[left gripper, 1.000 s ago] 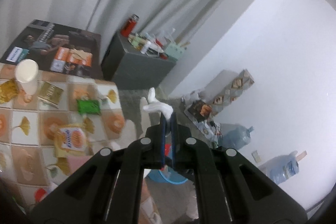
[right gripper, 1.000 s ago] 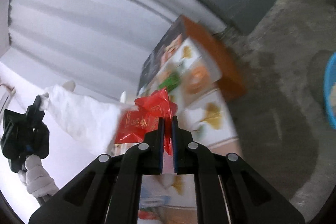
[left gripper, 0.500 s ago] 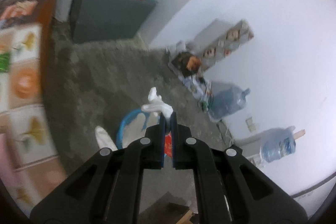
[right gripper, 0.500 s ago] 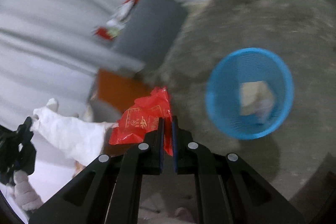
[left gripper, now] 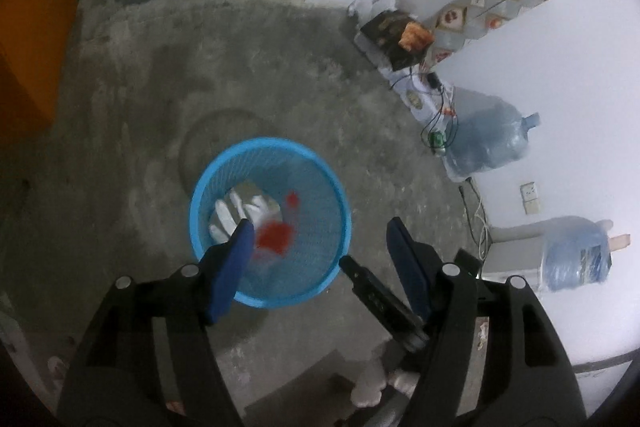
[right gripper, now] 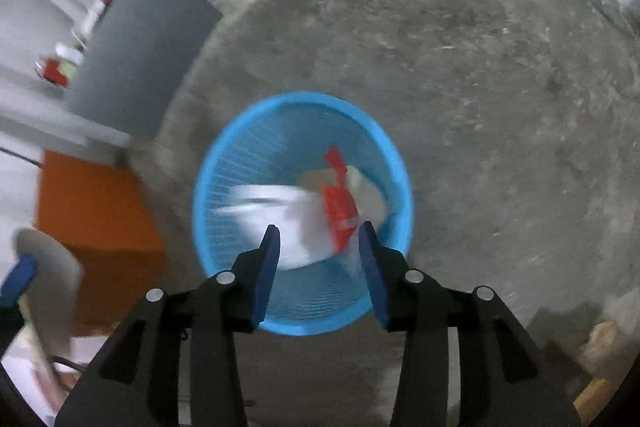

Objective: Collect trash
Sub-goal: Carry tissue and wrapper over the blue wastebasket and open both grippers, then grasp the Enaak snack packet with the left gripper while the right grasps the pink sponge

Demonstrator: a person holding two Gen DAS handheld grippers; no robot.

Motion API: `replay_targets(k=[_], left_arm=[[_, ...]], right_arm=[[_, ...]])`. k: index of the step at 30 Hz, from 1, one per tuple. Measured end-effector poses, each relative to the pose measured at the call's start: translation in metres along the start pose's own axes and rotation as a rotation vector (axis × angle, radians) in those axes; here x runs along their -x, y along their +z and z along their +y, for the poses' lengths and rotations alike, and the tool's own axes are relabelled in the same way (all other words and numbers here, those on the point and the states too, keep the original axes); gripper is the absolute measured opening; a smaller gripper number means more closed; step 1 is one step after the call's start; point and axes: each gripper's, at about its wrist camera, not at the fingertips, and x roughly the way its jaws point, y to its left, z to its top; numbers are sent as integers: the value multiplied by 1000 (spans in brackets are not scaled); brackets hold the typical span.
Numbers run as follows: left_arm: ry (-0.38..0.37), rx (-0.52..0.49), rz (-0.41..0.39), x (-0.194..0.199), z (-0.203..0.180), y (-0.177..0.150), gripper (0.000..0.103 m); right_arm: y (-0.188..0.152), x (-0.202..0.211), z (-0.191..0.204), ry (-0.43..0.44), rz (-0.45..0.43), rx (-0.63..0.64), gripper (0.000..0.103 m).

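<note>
A blue mesh waste basket (left gripper: 338, 203) stands on the concrete floor, also in the right wrist view (right gripper: 208, 195). Inside it are white crumpled trash (left gripper: 228, 217) and a red wrapper (left gripper: 274, 237); the right wrist view shows the white trash (right gripper: 276, 211) and red wrapper (right gripper: 340, 203) blurred in motion. My left gripper (left gripper: 320, 239) is open and empty above the basket. My right gripper (right gripper: 320, 247) is open and empty above the basket's near rim.
An orange-sided table (right gripper: 96, 219) stands left of the basket. A grey cabinet (right gripper: 136, 55) with bottles is behind. Two water jugs (left gripper: 484, 139), a tiled box (left gripper: 480, 11) and cables (left gripper: 436, 115) line the white wall. The other gripper's finger (left gripper: 380, 295) shows low in the left view.
Both grippers swung over the basket and opened. The white trash and the red wrapper left the jaws and dropped into the basket.
</note>
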Motion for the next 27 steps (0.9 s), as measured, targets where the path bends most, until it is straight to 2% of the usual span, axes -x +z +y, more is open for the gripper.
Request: replay_targets(k=[3,7,10,15,18,22,27], left_arm=[[18,-39,-8,8,5,-2,65],[5,-27,-37,38,8,-5,65],[-18,-25,-79,71,6,-11,65],[-75,-81,-135,139,3,-43,65],[-84,-127,-133,176,7,-63,65],[-78,-160,-161,242,28,-84,65],[-17,-133,-297,344,86,-100,66]], right_arm=[[-5,-1,-13,9,-1,-19,41],[-7,13,-19,30,-31,-36,41],[-12,42,-17,78,-75,-30,41],[-27,97,-1,121,-132,62,42],[-40,133,20,152,-157,133,44],[-64,186,67,233,-200,255,50],[-99,228,141,351,-175,421,52]])
